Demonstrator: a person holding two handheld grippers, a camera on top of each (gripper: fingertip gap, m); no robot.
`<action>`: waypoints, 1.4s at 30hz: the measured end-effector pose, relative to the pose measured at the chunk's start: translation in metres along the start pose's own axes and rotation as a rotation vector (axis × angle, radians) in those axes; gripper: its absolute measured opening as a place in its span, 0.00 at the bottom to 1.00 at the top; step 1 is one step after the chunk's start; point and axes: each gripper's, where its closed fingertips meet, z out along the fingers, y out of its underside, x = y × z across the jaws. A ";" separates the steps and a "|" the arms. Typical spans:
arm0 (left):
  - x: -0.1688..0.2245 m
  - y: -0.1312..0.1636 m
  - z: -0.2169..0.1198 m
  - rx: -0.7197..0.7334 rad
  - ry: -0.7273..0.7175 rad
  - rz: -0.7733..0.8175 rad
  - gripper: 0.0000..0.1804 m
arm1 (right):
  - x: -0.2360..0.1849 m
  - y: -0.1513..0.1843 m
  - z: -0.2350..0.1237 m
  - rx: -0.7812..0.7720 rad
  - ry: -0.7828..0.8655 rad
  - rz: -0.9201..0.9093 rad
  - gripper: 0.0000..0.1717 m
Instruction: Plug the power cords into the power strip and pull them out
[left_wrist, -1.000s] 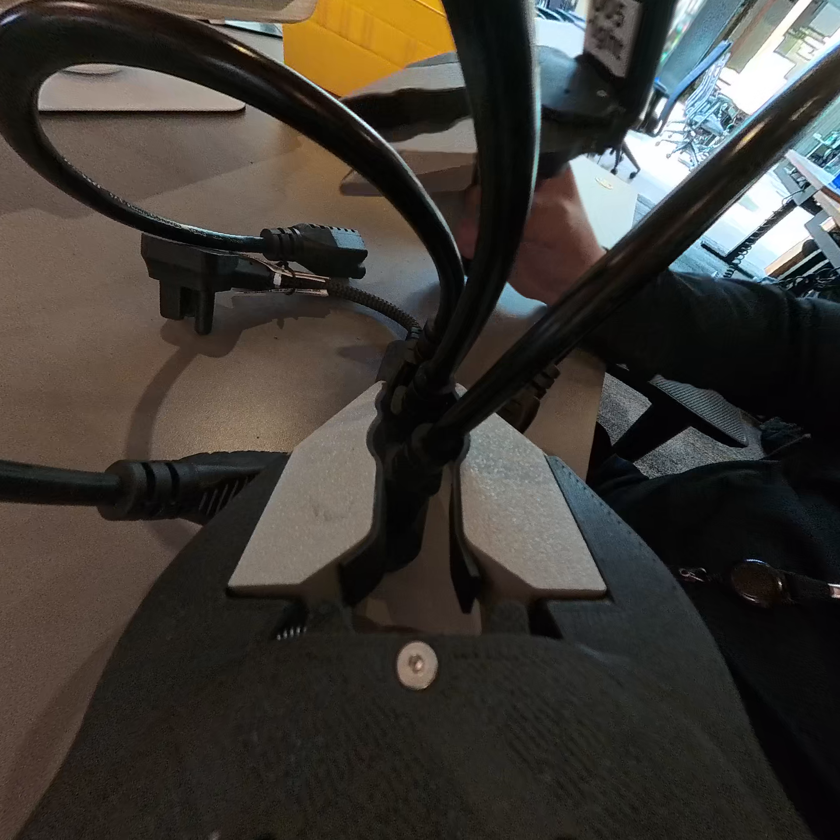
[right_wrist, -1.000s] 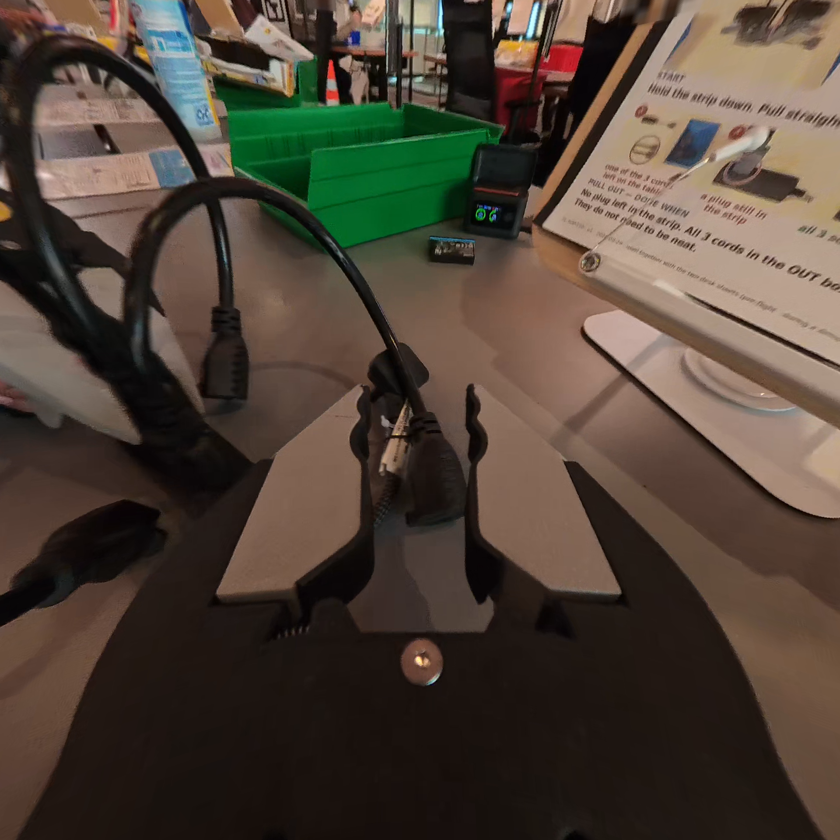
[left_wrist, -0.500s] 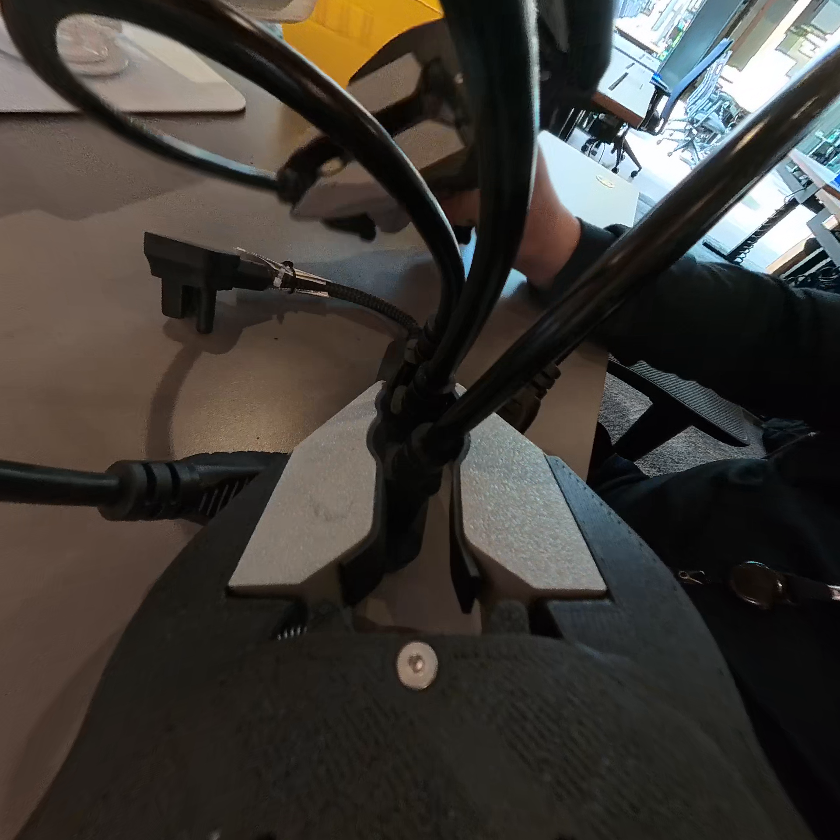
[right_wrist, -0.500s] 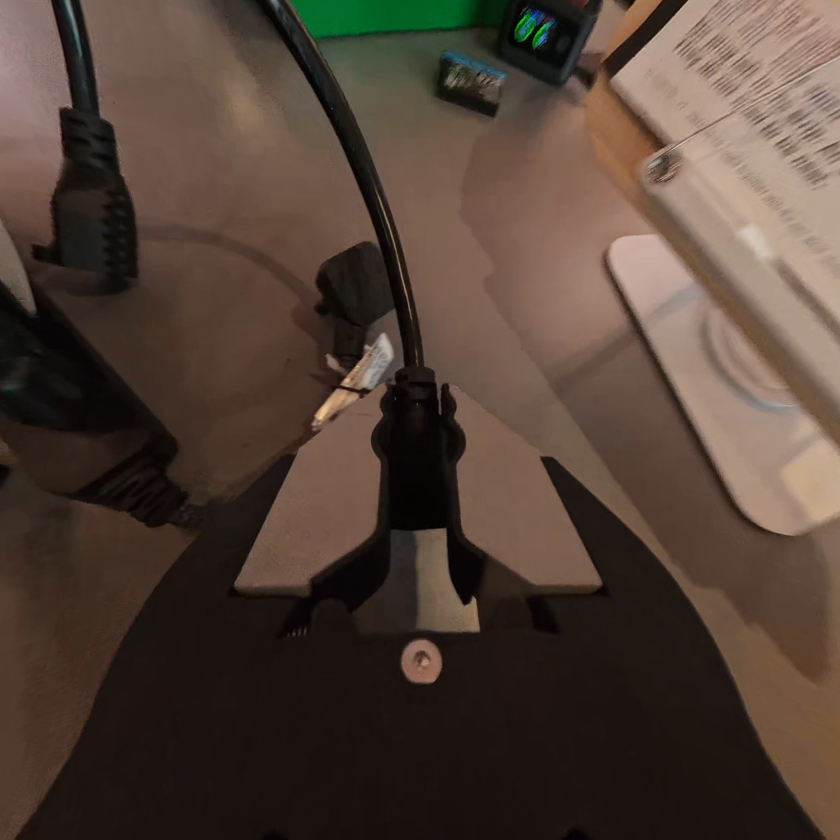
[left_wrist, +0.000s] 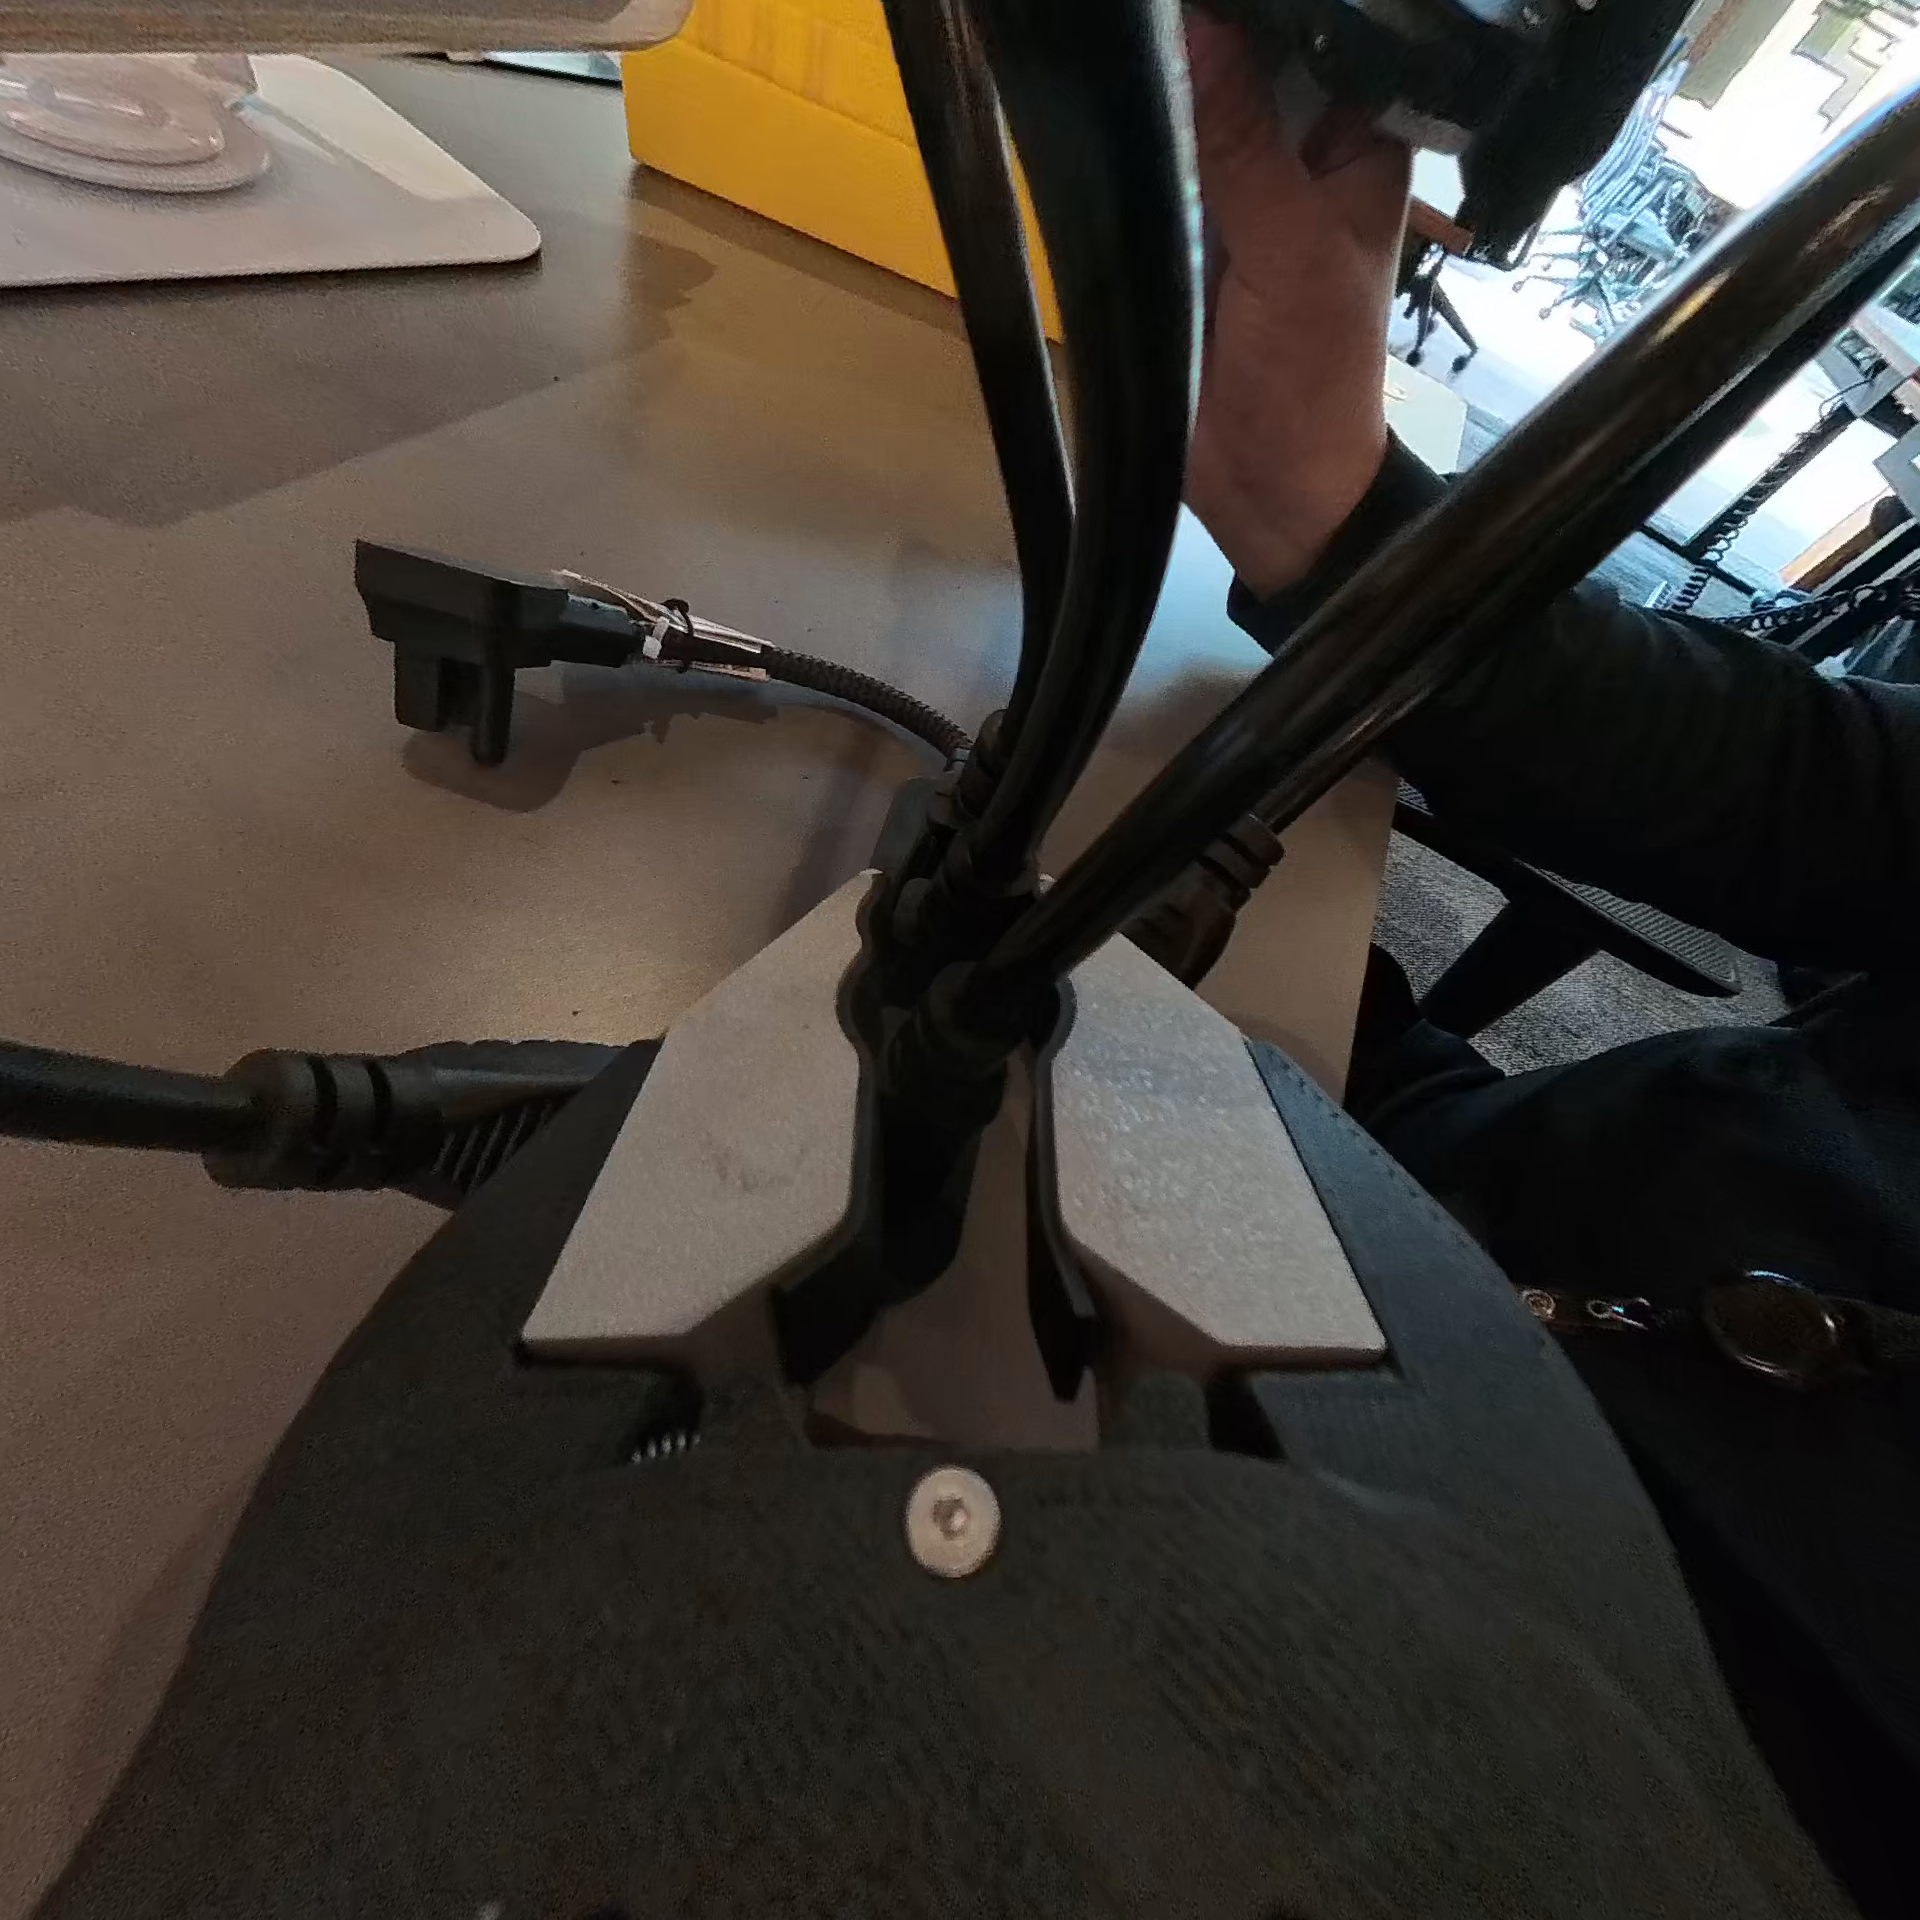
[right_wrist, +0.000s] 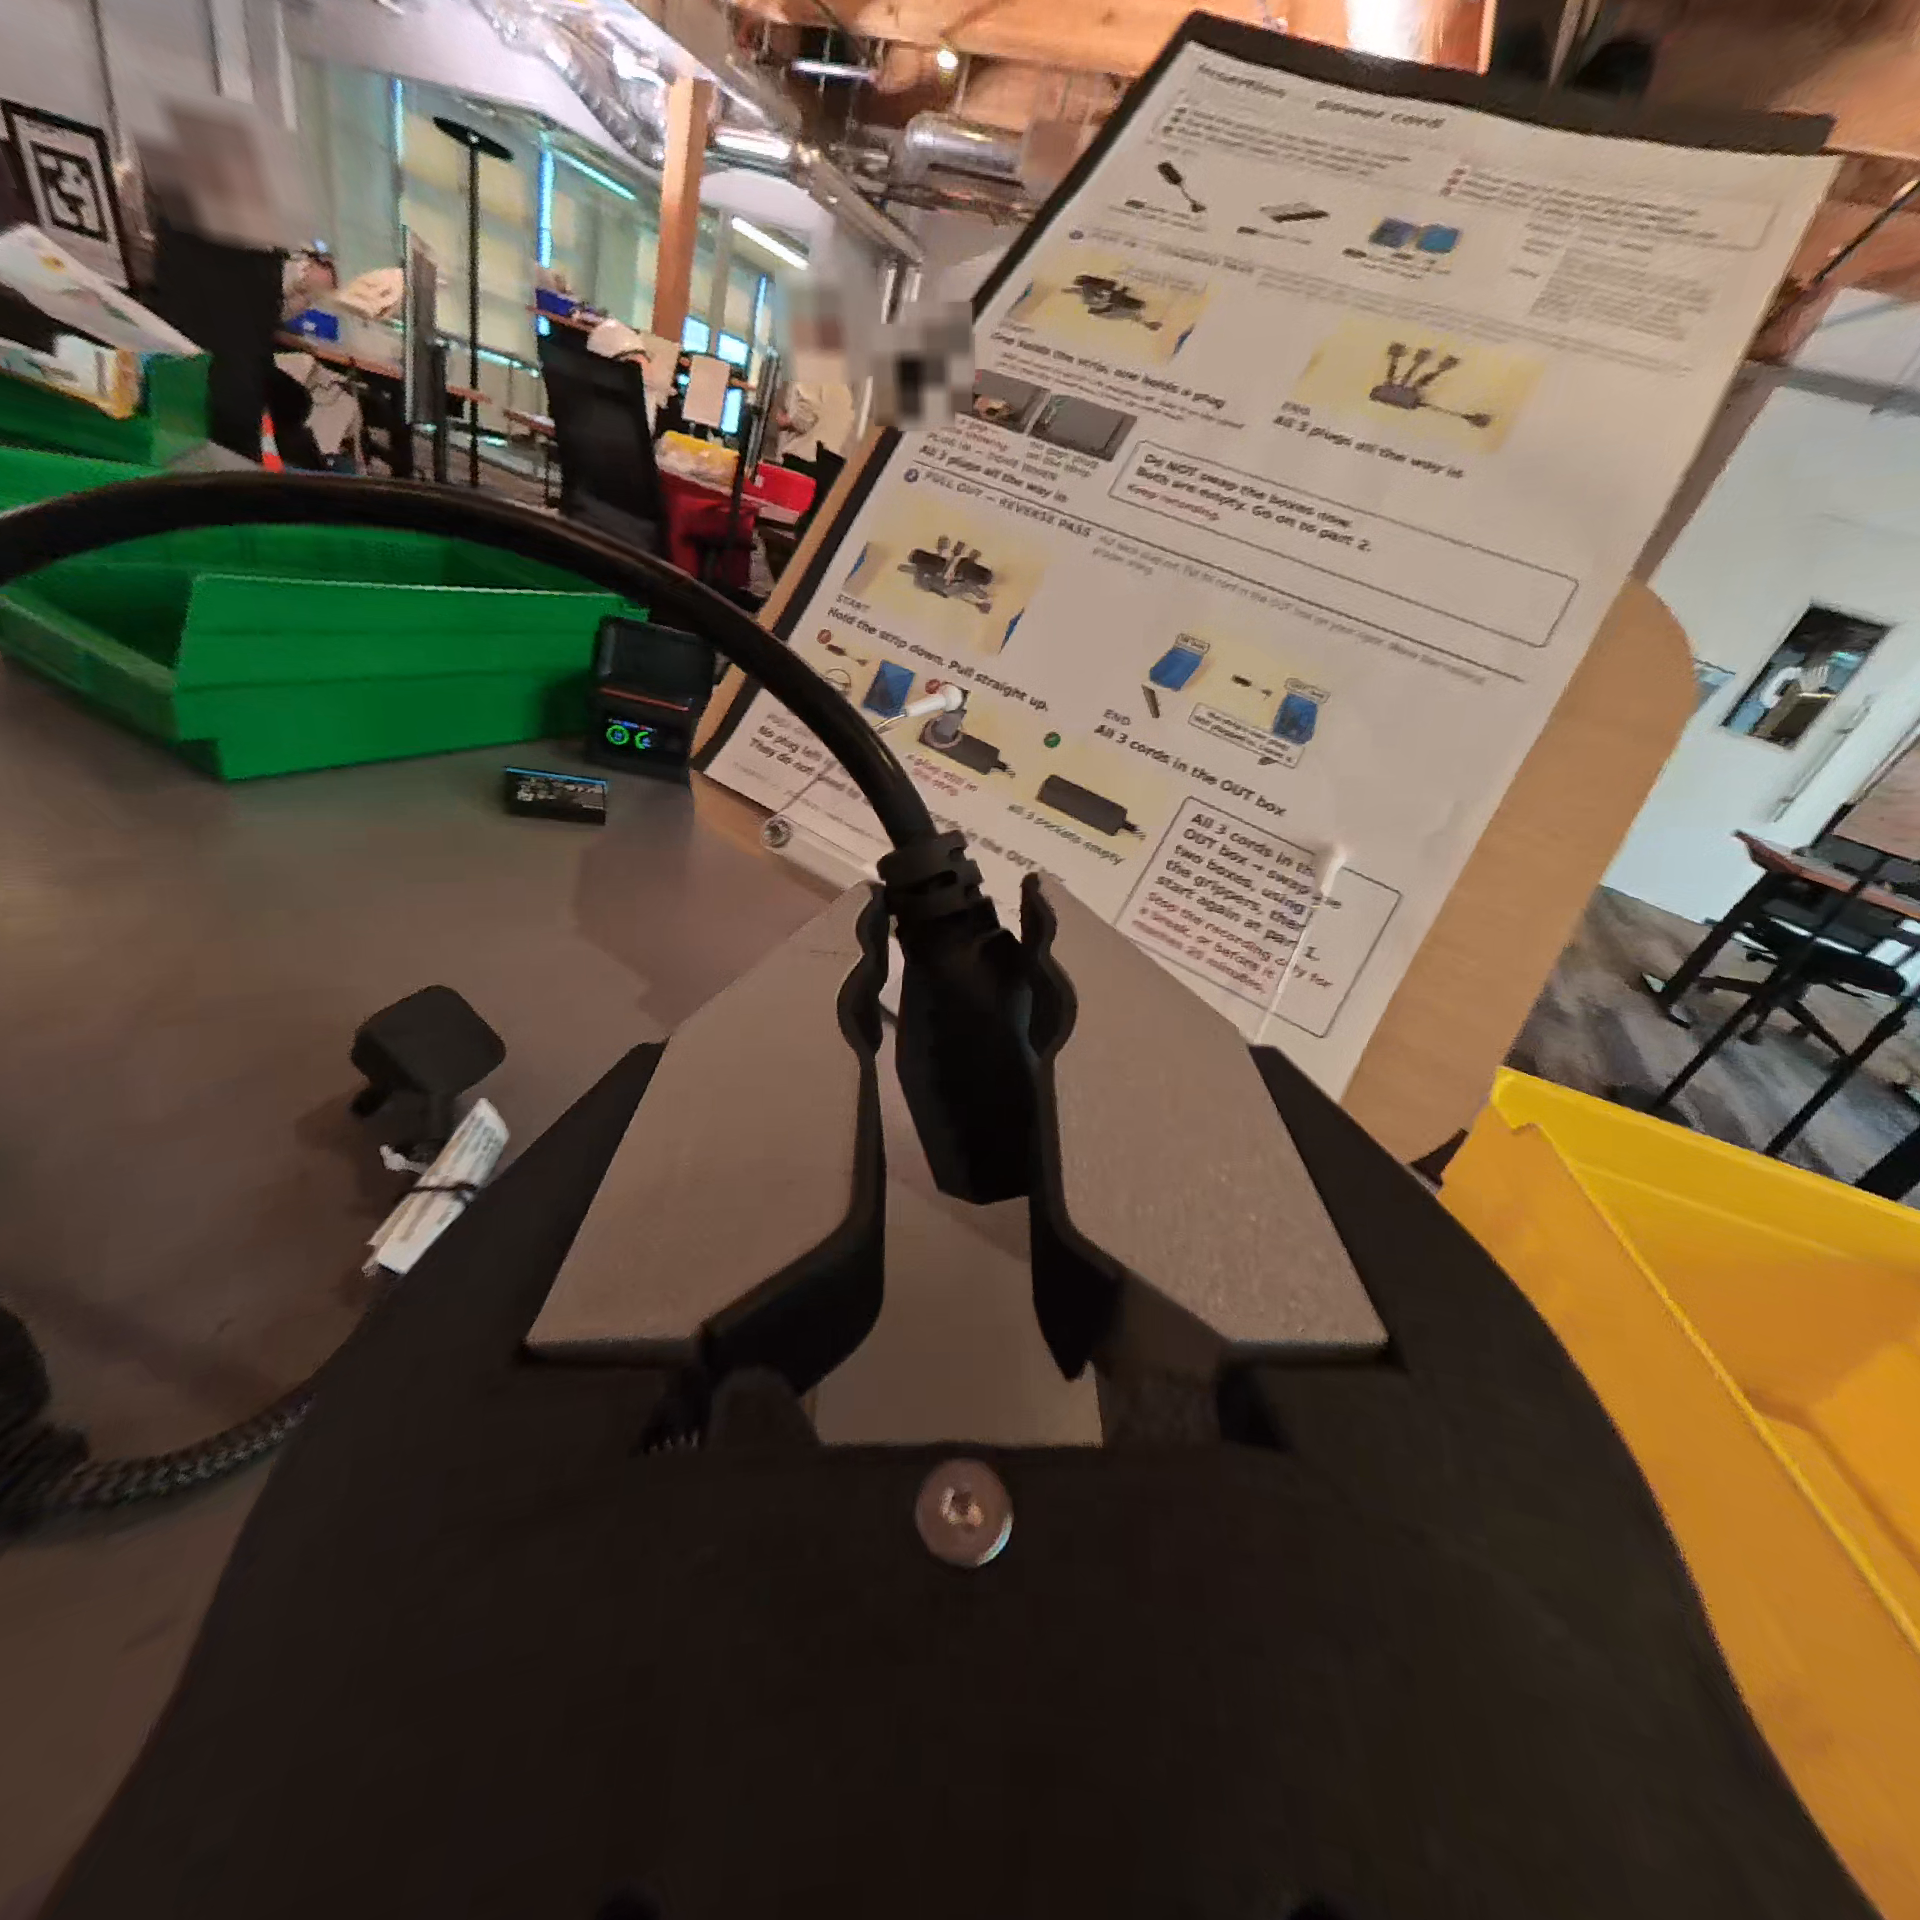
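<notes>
here the right tool (right_wrist: 956, 914) is clenched on a black plug (right_wrist: 961, 1049), lifted above the counter (right_wrist: 260, 935). the left tool (left_wrist: 956, 935) clamps the power strip (left_wrist: 914, 1091), cords (left_wrist: 1081, 520) rising from it

2 hand-held grippers (left_wrist: 956, 935) (right_wrist: 956, 935), 1 yellow bin (right_wrist: 1714, 1351), 1 green tray (right_wrist: 312, 665), 1 instruction sheet (right_wrist: 1299, 520).

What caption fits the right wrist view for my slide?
Right claw grips a black cord end above the table, beside a yellow bin.
</notes>
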 end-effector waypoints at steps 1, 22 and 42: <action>0.000 0.000 0.000 0.000 0.001 -0.003 0.13 | -0.005 0.003 0.002 -0.011 -0.033 0.013 0.12; 0.000 0.000 -0.001 0.001 0.013 -0.015 0.13 | -0.120 0.100 -0.010 -0.600 -0.852 0.310 0.10; 0.011 0.004 0.000 -0.024 0.074 0.015 0.14 | -0.129 0.022 -0.030 -0.221 -1.143 0.518 0.10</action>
